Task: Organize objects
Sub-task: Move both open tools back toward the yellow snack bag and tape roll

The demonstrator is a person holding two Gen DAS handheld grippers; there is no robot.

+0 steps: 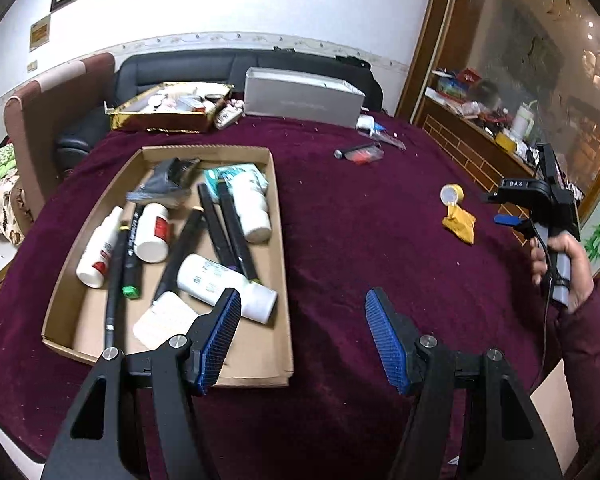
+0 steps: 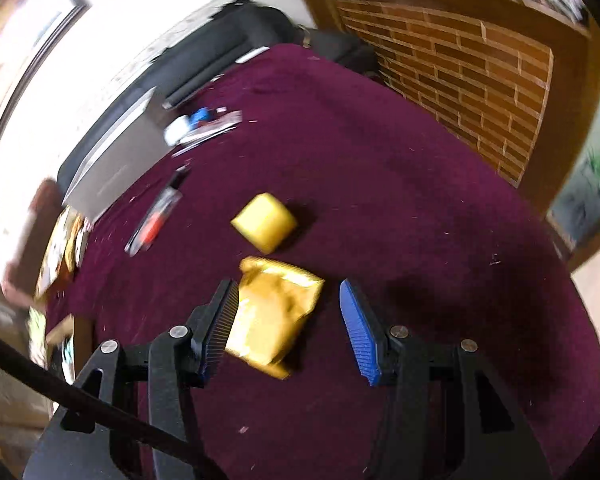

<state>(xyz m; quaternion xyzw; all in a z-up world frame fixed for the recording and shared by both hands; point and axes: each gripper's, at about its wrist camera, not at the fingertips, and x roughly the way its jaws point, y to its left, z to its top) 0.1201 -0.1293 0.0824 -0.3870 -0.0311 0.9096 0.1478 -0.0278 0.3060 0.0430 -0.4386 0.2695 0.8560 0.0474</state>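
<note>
The left wrist view looks forward along the left hand-held gripper (image 1: pixel 302 300) from above the near edge of the table (image 1: pixel 340 216), facing the far edge, the sofa and the wall. It sits fairly high and takes in most of the tabletop, with the right hand-held gripper (image 1: pixel 504 220) at the right edge.

The right wrist view is tilted and blurred, and looks down from close above the table's (image 2: pixel 400 168) right part.

Both views share the yellow packet (image 1: pixel 458 224) (image 2: pixel 276 316) and the yellow roll (image 1: pixel 452 194) (image 2: pixel 266 220) beside it.
</note>
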